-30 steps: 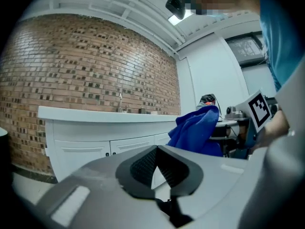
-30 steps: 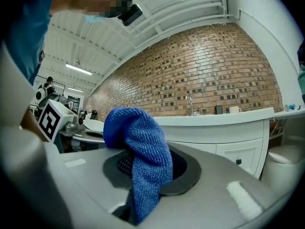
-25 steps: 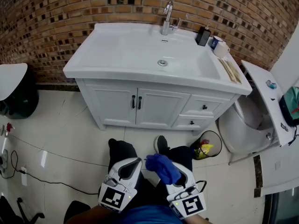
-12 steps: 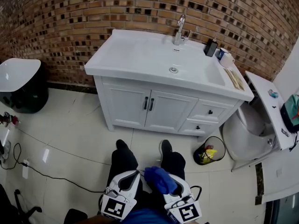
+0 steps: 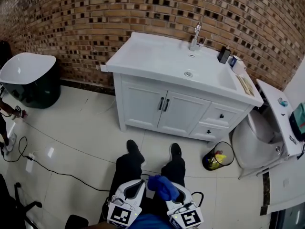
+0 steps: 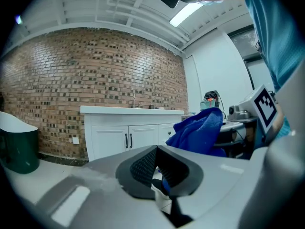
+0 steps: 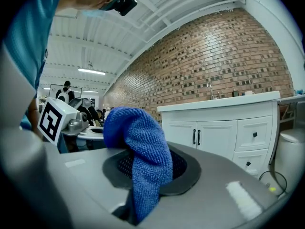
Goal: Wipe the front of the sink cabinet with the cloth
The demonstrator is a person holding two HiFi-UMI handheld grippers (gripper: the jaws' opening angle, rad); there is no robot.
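The white sink cabinet (image 5: 164,111) stands against the brick wall, its two doors and drawers facing me from a couple of steps away; it also shows in the left gripper view (image 6: 124,140) and the right gripper view (image 7: 219,135). Both grippers are held low near my body, far from the cabinet. My right gripper (image 5: 167,189) (image 7: 143,175) is shut on a blue cloth (image 5: 162,185) (image 7: 138,147), which bunches up over the jaws. Beside it, my left gripper (image 5: 135,186) (image 6: 157,171) is shut with nothing held. The cloth (image 6: 200,132) also appears at the right of the left gripper view.
A faucet (image 5: 195,37) and small bottles sit on the basin top. A toilet (image 5: 259,137) and a small waste bin (image 5: 217,159) stand right of the cabinet. A dark tub with a white lid (image 5: 28,80) is at the left. A cable (image 5: 57,173) runs across the tiled floor.
The view has pulled back from the cabinet, which now sits farther off and further right. Both grippers sit lower in the frame; the right one still holds the cloth.
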